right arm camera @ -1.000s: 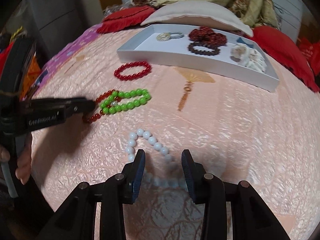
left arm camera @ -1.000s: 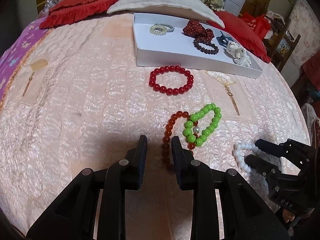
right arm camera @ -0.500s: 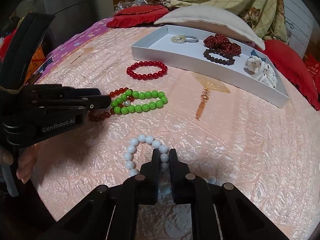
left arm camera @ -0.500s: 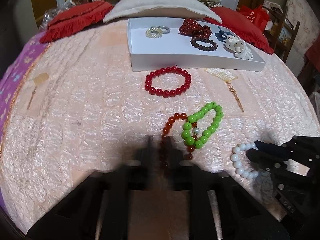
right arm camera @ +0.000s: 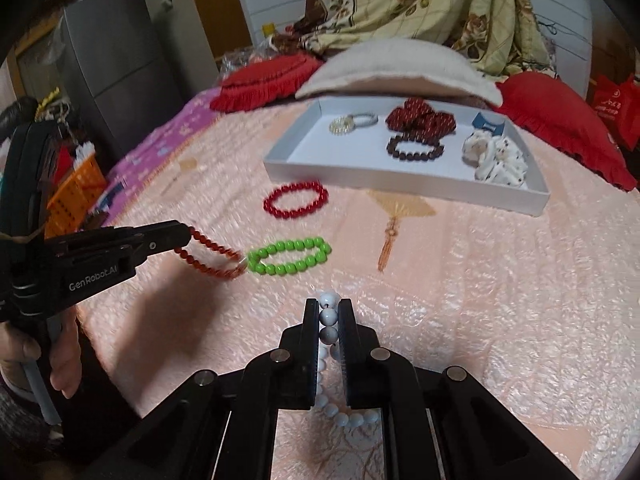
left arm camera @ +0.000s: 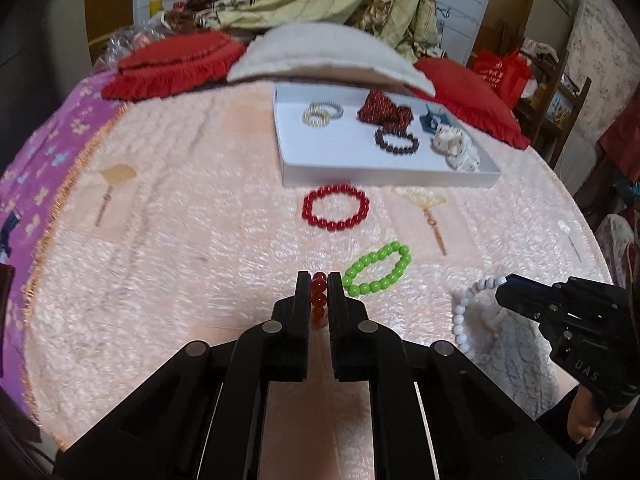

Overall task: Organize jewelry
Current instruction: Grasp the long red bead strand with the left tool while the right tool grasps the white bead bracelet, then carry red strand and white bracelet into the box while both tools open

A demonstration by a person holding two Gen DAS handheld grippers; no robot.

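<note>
pinching the amber bracelet (left arm camera: 319, 300) between closed fingers, the left gripper (left arm camera: 319, 280) holds it lifted off the pink bedspread (left arm camera: 180, 240), its loop dangling at nine o'clock in the right view. the right gripper (right arm camera: 329, 308) is clamped on the white bead bracelet (right arm camera: 329, 320), the rest hanging below. the white tray (left arm camera: 360, 178) sits at twelve o'clock, well apart. the risk: a swinging strand could snag the green bracelet (left arm camera: 378, 270) just beside it, or round beads could slip from the thin grip during the carry.
</note>
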